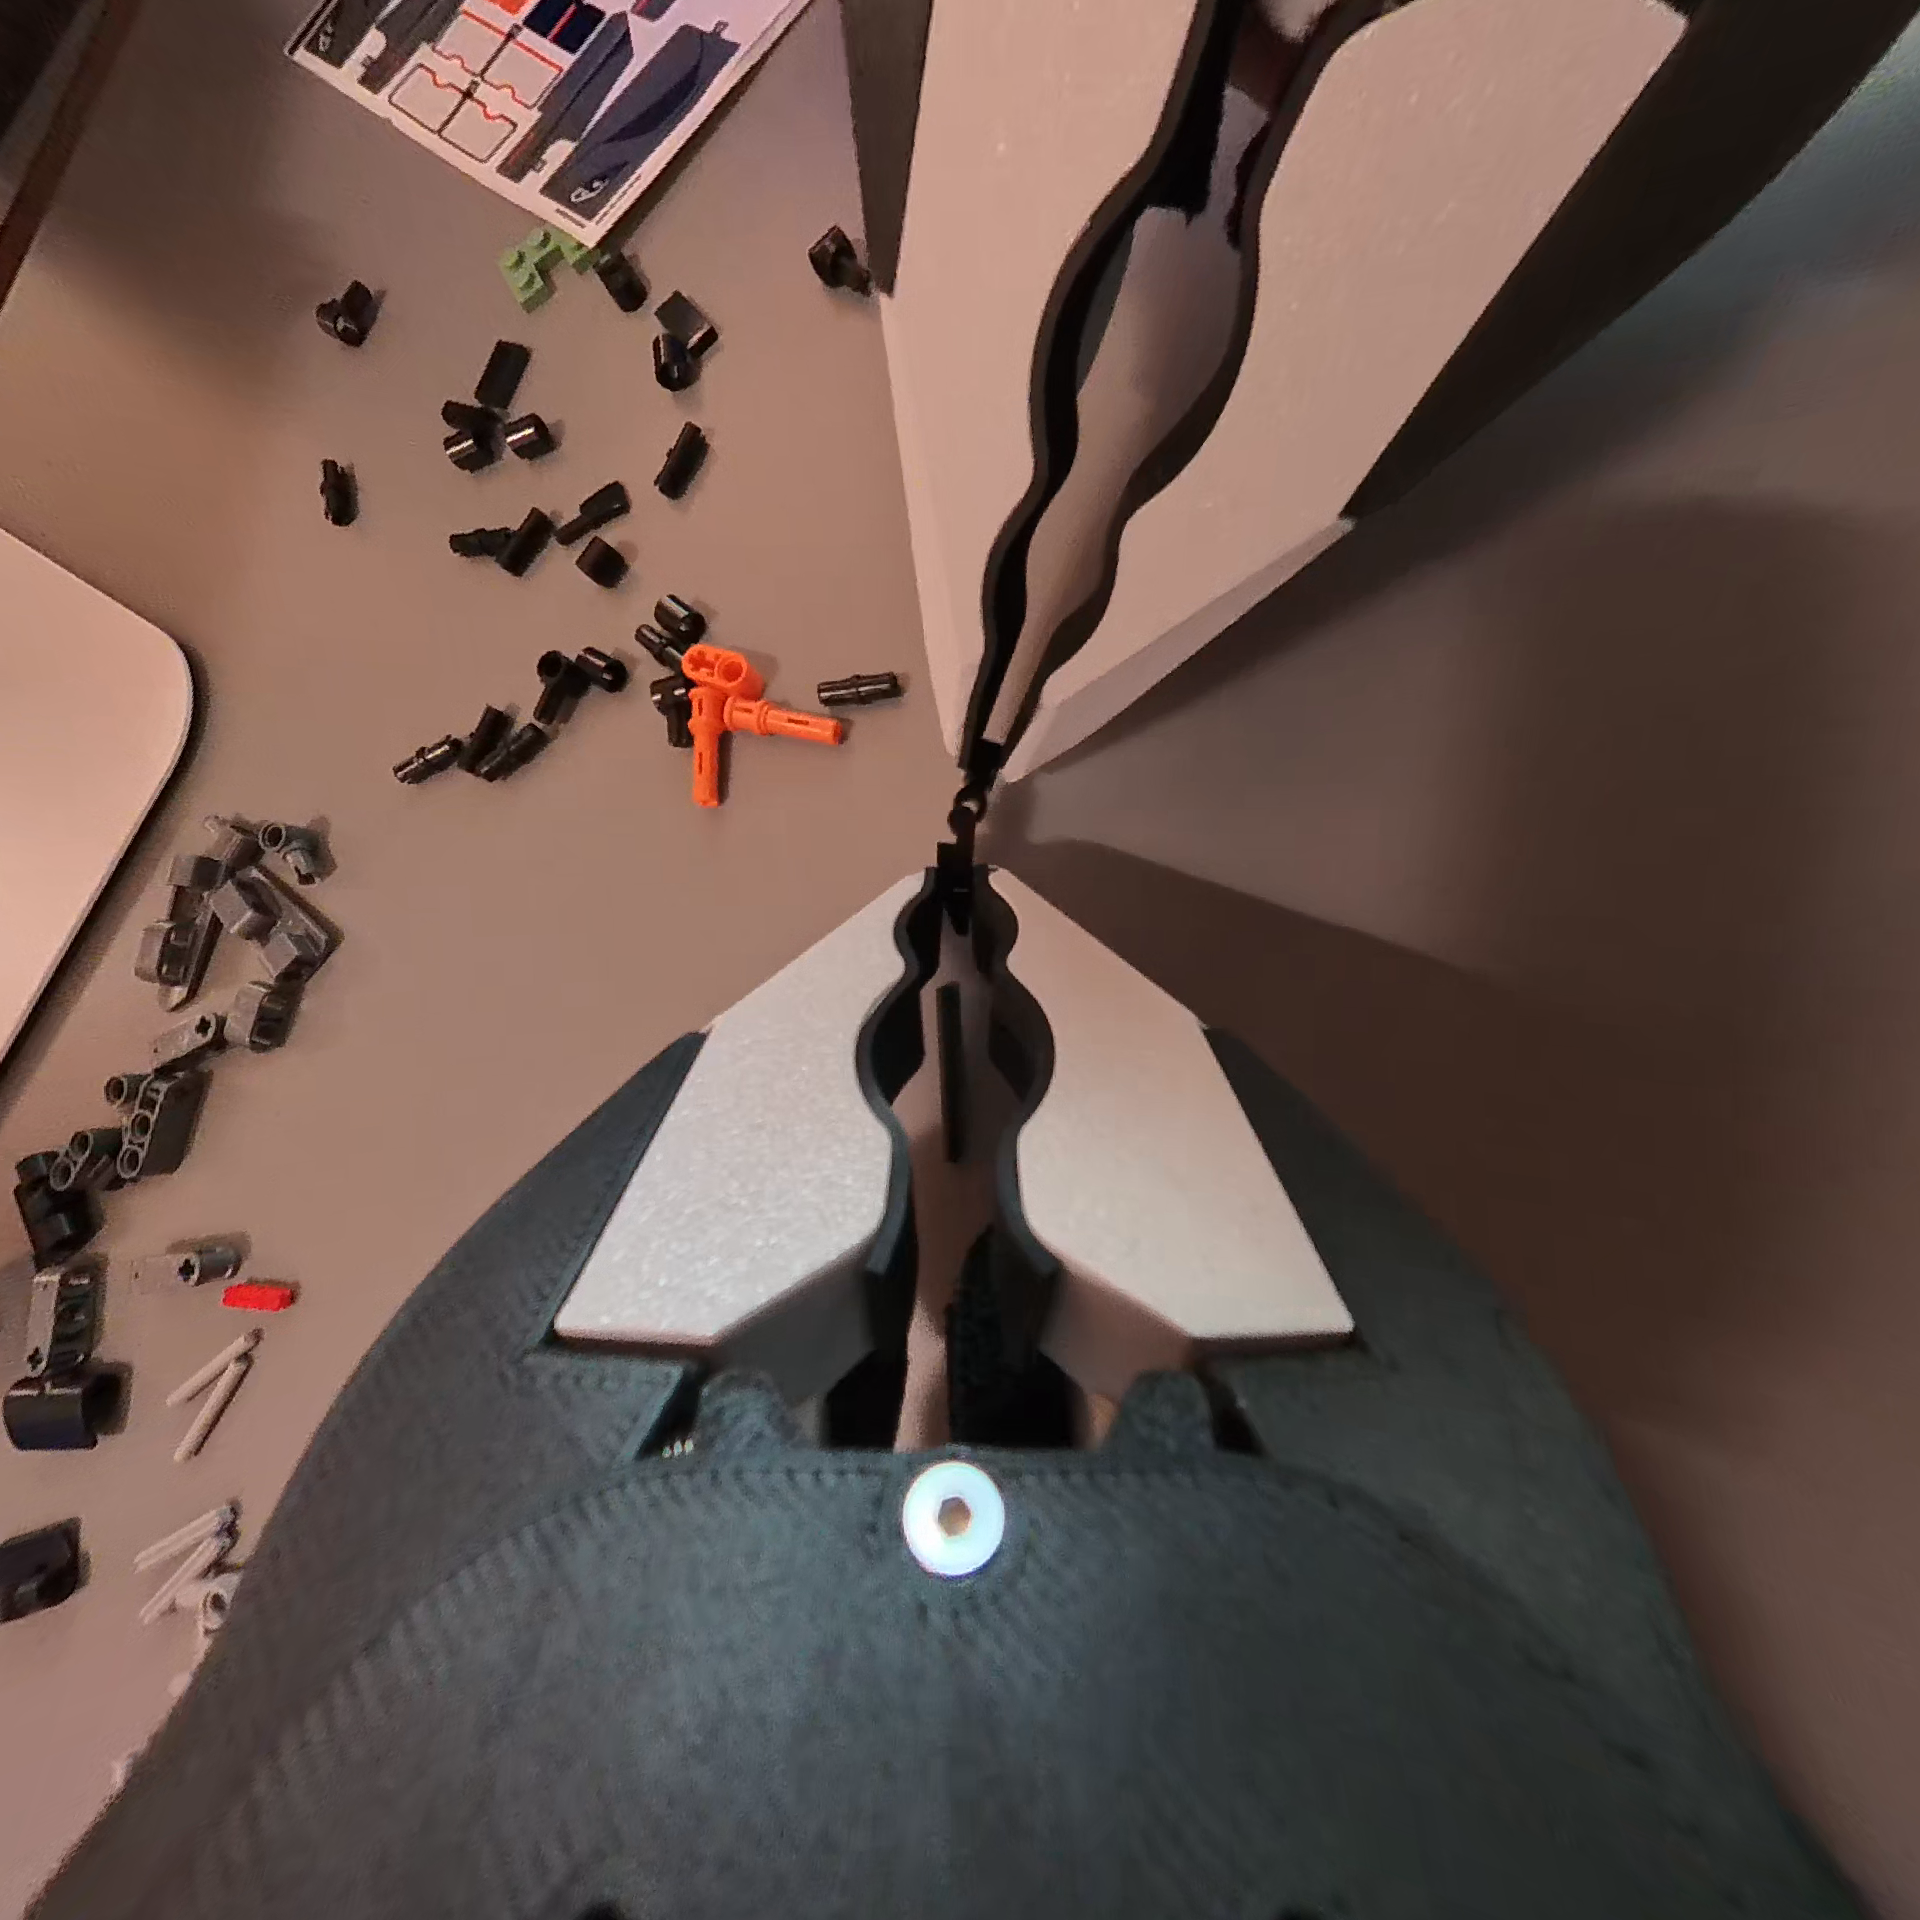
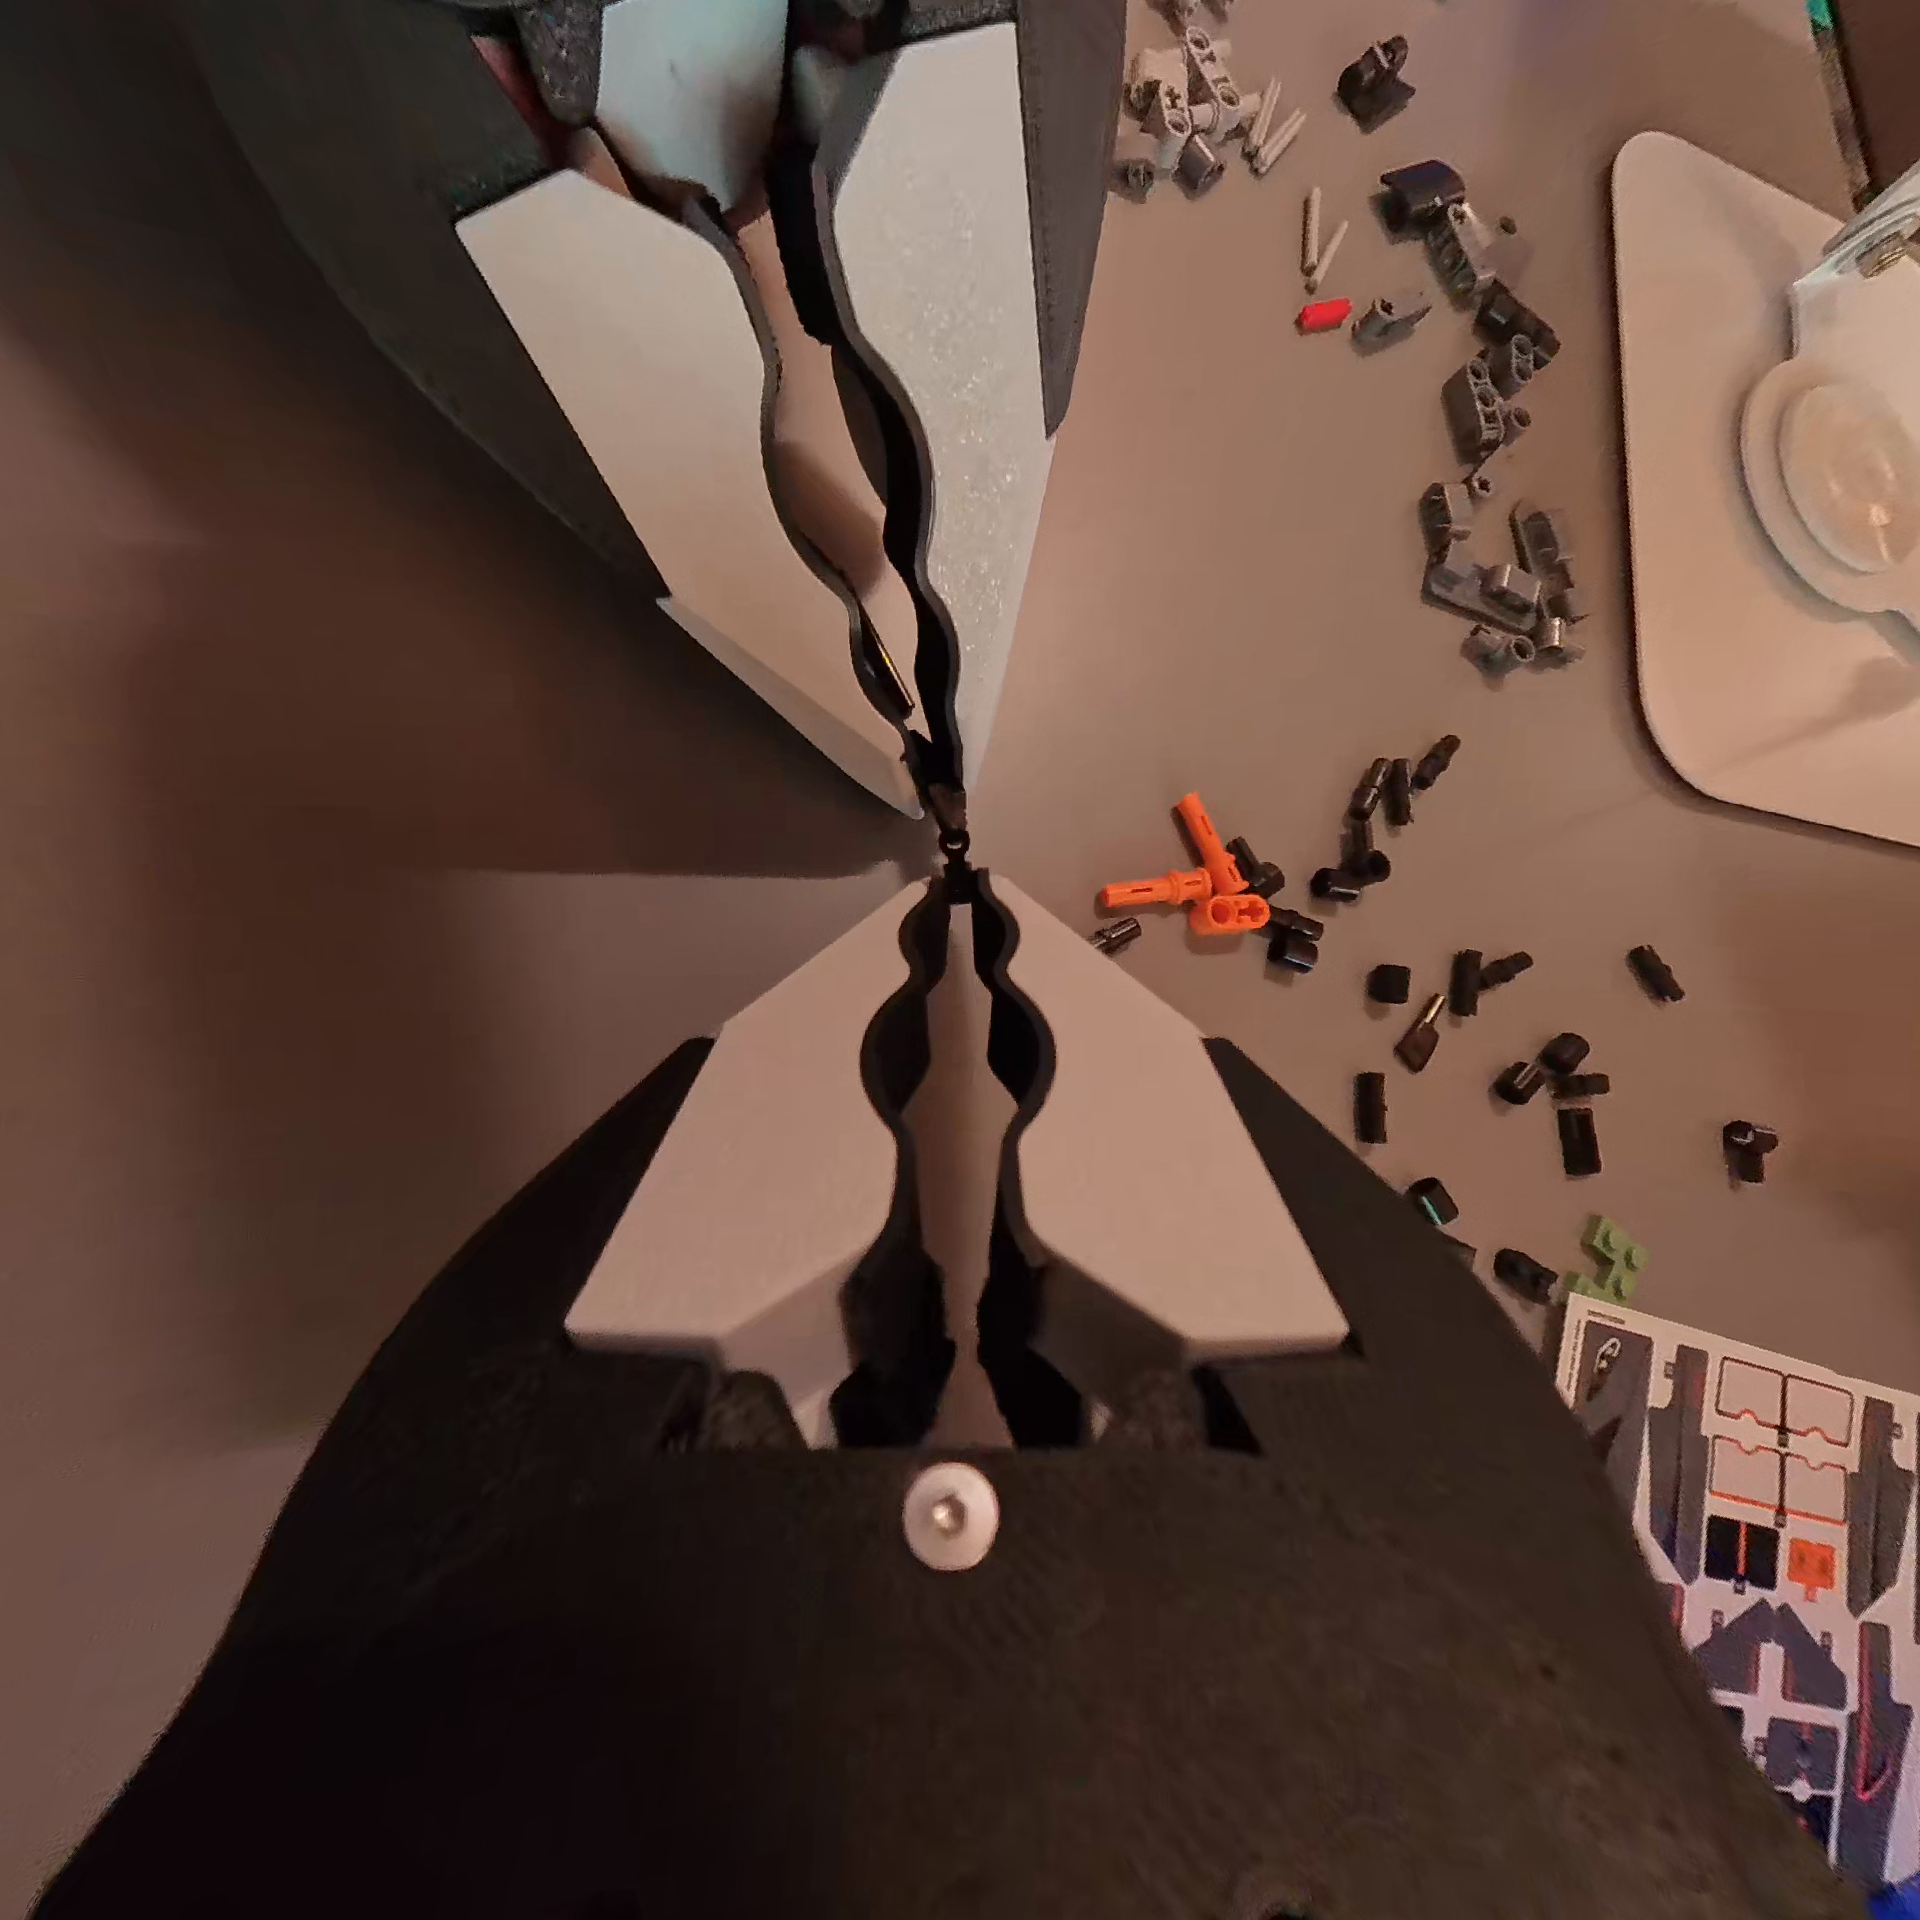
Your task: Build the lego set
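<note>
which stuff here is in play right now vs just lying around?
In play: left gripper, right gripper, each shut on a small black piece, tips nearly touching.

Lying about: orange pins, loose black pins, grey pieces, sticker sheet, red piece, green piece.

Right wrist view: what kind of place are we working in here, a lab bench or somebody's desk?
Probably a home or office desk used as a hobby table, not a lab. Loose black pins and grey pieces are scattered on the plain tabletop, with a sticker sheet and a white tray.
</note>
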The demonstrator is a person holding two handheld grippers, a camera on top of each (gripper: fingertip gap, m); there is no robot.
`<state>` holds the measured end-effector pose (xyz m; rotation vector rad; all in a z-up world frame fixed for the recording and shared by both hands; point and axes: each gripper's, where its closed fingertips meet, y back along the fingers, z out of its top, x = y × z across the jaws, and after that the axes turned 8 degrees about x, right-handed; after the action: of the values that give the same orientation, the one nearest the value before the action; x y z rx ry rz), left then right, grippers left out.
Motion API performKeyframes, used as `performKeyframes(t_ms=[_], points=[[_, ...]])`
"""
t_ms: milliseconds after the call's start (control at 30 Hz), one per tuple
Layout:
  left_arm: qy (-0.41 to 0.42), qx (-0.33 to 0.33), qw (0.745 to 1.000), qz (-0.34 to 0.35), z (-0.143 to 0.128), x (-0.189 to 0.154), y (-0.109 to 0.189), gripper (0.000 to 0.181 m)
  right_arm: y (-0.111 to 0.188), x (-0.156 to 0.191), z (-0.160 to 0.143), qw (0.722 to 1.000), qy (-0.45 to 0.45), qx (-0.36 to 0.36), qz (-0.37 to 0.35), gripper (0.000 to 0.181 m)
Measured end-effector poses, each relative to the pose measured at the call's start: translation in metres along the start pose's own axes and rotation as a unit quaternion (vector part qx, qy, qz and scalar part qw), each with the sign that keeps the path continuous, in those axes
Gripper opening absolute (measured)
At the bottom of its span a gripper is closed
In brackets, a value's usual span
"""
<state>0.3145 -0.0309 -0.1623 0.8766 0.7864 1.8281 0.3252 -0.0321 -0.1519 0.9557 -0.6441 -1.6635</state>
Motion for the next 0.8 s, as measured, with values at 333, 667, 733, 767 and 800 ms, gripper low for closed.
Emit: performKeyframes(t_ms=[333,667,733,767,800], points=[[-0.026,0.017,0.999,0.026,-0.0002,0.0015,0.0002,0.005,-0.0013,-0.0011,0.0002,1.000,-0.014,0.001,-0.014,0.001],[-0.062,0.038,0.996,0.049,0.0002,0.0018,0.0000,0.005,-0.0020,-0.0016,0.0002,0.999,-0.005,0.007,-0.039,0.000],[-0.067,0.040,0.996,0.052,0.0005,0.0018,-0.0001,0.005,-0.0026,-0.0018,-0.0002,0.999,-0.003,0.009,-0.043,0.000],[-0.070,0.041,0.995,0.054,0.0005,0.0017,-0.0001,0.005,-0.0024,-0.0018,0.0000,0.999,-0.001,0.010,-0.044,0.000],[-0.070,0.042,0.995,0.054,0.0006,0.0016,0.0000,0.005,-0.0023,-0.0017,0.0003,0.999,0.001,0.010,-0.046,0.000]])
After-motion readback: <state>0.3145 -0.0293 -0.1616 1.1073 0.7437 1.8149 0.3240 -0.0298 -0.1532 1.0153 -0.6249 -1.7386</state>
